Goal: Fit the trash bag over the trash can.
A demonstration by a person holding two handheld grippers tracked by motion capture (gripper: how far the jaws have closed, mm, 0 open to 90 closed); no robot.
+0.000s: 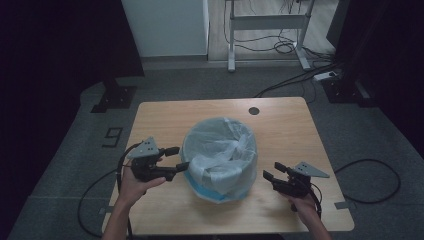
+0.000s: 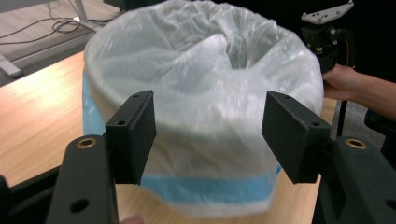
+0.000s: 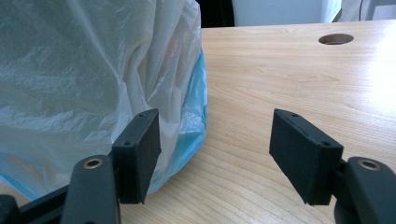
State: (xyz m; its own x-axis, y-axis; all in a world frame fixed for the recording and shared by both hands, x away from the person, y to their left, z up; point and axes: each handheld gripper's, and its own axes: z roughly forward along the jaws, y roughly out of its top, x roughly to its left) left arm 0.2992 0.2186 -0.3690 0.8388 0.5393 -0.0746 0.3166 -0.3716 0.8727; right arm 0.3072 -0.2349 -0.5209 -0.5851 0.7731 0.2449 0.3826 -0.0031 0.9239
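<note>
A round blue bin (image 1: 216,192) lined with a translucent white plastic bag (image 1: 220,147) stands in the middle of the wooden table (image 1: 285,125). My left gripper (image 1: 177,158) is open at the bin's left side, its lower finger close to the bag. In the left gripper view the bag (image 2: 205,79) bulges between the spread jaws of the left gripper (image 2: 208,100), with the bin's blue (image 2: 210,191) showing below. My right gripper (image 1: 273,170) stands open just right of the bin, not touching it. In the right gripper view the bag (image 3: 79,70) lies left of the open right gripper (image 3: 215,116).
A round cable hole (image 1: 254,110) sits near the table's far edge. Beyond the table are a white desk frame (image 1: 267,22), floor cables (image 1: 285,47) and a black stand base (image 1: 114,97). A cable (image 1: 372,182) loops on the floor at right.
</note>
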